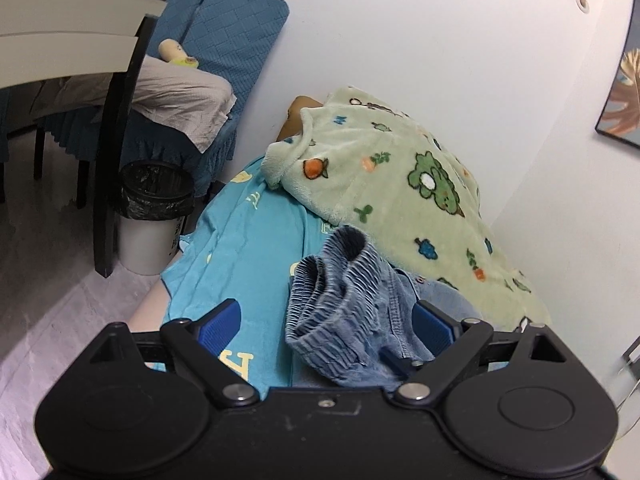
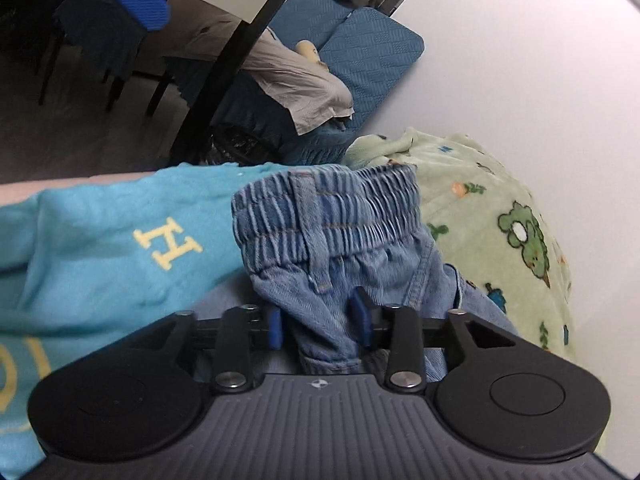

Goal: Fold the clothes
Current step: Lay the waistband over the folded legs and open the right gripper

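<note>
The jeans [image 2: 332, 240] lay bunched on the bed between the blue shirt [image 2: 100, 240] on one side and the green fleece [image 2: 500, 220] on the other, touching both. In the right wrist view the elastic waistband ran level across the frame, facing away from the camera, and the legs trailed back toward the right gripper [image 2: 320, 322]; the long axis therefore ran along that gripper's line of sight. In the left wrist view the jeans [image 1: 344, 304] were crumpled, the waist opening turned up and away.

Right gripper: pads partly apart, with a fold of denim between them. The left pad stood clear of the cloth; contact at the right pad could not be determined.

Left gripper [image 1: 328, 320]: jaws wide apart. The denim lay across the right pad's side; the left pad hung over the shirt [image 1: 240, 248]. Nothing was clamped.

Count: one pair of jeans, one shirt, one fleece [image 1: 400, 176], two grippers.
</note>
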Motion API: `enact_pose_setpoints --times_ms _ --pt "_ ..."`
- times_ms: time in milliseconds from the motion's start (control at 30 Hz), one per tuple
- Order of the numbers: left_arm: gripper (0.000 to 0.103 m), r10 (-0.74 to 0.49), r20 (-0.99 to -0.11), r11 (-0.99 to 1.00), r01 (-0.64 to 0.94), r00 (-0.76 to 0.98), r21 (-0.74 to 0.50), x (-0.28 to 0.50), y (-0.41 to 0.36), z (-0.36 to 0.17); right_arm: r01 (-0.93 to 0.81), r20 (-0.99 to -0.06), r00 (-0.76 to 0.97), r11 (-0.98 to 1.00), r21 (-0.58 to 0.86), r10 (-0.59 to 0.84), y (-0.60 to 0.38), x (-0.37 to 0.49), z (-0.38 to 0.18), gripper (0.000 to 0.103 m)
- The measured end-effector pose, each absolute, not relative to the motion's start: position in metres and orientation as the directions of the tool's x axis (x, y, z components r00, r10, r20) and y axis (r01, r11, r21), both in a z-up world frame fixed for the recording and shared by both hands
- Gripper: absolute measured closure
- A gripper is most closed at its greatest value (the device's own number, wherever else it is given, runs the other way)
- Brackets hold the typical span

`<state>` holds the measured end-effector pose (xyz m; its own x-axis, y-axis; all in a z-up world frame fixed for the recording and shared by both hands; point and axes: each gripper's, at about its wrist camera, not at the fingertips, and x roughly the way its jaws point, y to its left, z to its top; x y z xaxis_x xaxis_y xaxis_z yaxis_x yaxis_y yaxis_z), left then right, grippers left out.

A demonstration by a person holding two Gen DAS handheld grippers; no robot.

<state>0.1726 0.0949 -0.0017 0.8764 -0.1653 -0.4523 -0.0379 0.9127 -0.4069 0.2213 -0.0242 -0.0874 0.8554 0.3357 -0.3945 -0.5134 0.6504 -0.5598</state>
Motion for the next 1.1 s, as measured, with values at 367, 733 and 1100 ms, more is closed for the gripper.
enact_pose_setpoints --times_ms 367,733,1100 --pt "0.011 -0.157 -0.467 0.945 -0.005 0.87 -0.327 0.167 0.073 -0.002 -0.543 -0.317 0.839 0.66 -0.519 0.441 -0.071 0.162 -0.044 0.015" --pt "0.011 -0.17 -0.447 0.973 0.077 0.878 -0.219 0.133 0.033 0.012 -0.423 -0.272 0.888 0.891 -0.165 0.371 -0.166 0.102 0.033 0.015" --pt "0.011 -0.17 -0.437 0.982 0.115 0.883 -0.15 0.086 0.011 0.0 -0.287 -0.251 0.923 0.956 0.056 0.292 -0.218 0.079 0.026 0.016"
